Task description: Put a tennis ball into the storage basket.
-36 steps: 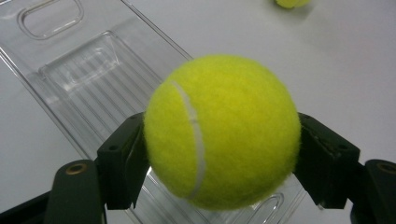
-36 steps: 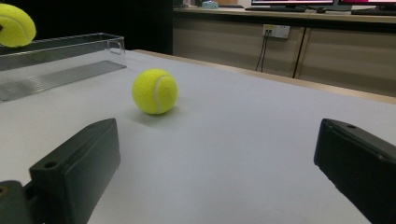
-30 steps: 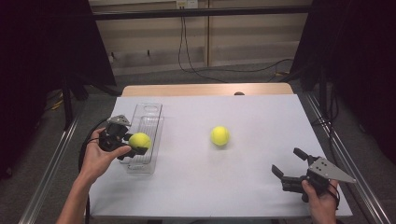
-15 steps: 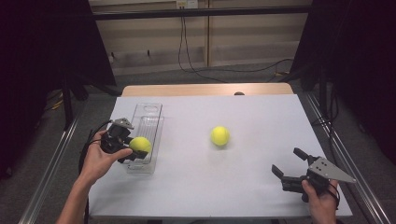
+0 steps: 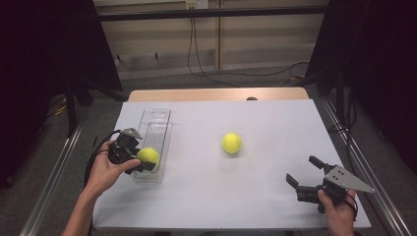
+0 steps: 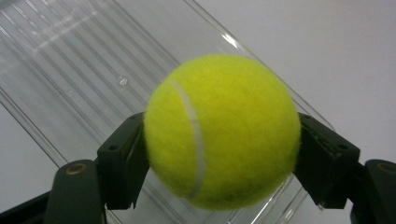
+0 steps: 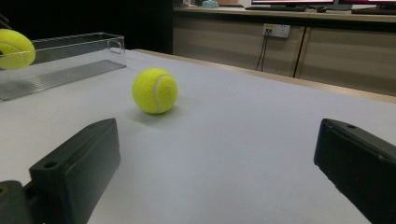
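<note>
My left gripper [image 5: 140, 161] clamps one tennis ball [image 5: 148, 156] over the clear tray's [image 5: 156, 129] near end, perhaps inside it. A second ball [image 5: 231, 143] sits mid-table; right gripper [image 5: 306, 173] gapes, nothing between.

The left gripper [image 5: 142, 164], clamped on a yellow tennis ball [image 5: 148, 156], is easing a little nearer and downward over the near end of the clear plastic tray [image 5: 160, 129] at the left of the table. The ball is sinking from the tray's left rim toward its inside. The person's left hand [image 5: 104, 172] is drifting with it.
</note>
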